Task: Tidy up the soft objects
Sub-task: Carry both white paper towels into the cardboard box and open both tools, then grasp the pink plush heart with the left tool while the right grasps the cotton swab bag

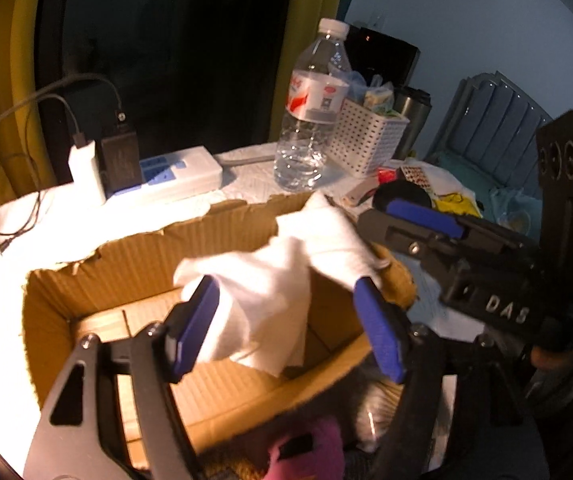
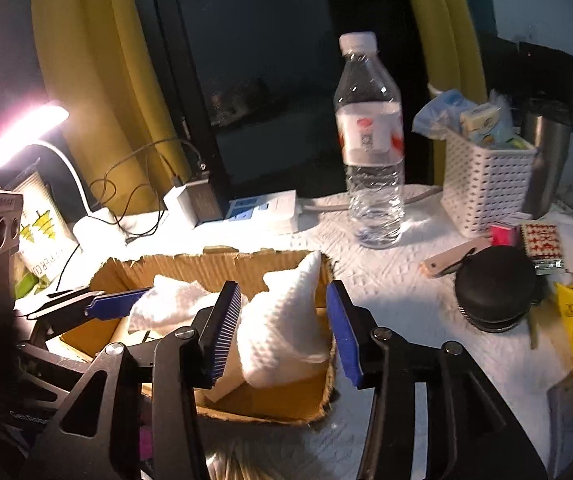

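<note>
The left gripper (image 1: pixel 286 328) and the right gripper (image 2: pixel 284 332) are both seen spread wide, gripping nothing. At frame centre, a white cloth (image 1: pixel 270 292) is draped inside the cardboard box (image 1: pixel 214 232), below a water bottle (image 2: pixel 372 140).

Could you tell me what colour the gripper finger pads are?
Blue pads, clearest in the right wrist view.

A lived-in bedroom at night: a padded headboard (image 1: pixel 486 120) beside a cluttered bedside table (image 2: pixel 386 280) under a dark window (image 2: pixel 278 80) with yellow curtains (image 2: pixel 94 80), holding a water bottle (image 2: pixel 370 140) and power strip (image 2: pixel 262 210).
</note>
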Available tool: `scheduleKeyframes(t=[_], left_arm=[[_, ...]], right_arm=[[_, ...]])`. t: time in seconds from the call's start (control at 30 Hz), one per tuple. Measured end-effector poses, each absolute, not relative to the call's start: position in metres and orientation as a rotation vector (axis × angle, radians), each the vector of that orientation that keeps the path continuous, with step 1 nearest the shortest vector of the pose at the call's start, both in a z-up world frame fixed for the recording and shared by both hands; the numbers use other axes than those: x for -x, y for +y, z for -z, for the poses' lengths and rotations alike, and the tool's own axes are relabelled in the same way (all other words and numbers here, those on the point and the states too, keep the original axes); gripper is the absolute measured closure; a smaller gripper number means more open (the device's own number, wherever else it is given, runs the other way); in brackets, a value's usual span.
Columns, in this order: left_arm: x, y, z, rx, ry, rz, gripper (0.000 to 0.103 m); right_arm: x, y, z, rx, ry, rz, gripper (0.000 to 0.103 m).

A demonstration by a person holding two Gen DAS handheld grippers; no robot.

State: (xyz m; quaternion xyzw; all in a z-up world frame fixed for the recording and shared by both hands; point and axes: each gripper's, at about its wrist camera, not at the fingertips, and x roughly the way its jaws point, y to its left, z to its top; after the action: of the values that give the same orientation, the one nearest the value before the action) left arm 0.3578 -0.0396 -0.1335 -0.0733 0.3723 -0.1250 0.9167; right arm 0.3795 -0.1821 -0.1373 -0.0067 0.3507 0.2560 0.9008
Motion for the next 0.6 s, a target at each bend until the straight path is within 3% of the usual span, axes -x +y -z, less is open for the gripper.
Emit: scheduleKeyframes(t=[0.2,0.6], left_arm=[[-0.337,-0.041,0.123,0.159,0.743,0.261,0.021],[-0.290,-0.037,0.103,0.169,0.688,0.263,0.020]], right_arm=[[-0.361,-0.194,0.122,0.015,0.704,-0.492,0.055],[-0.311,-0.204,0.106,0.027,0.703,-0.461,0.055]])
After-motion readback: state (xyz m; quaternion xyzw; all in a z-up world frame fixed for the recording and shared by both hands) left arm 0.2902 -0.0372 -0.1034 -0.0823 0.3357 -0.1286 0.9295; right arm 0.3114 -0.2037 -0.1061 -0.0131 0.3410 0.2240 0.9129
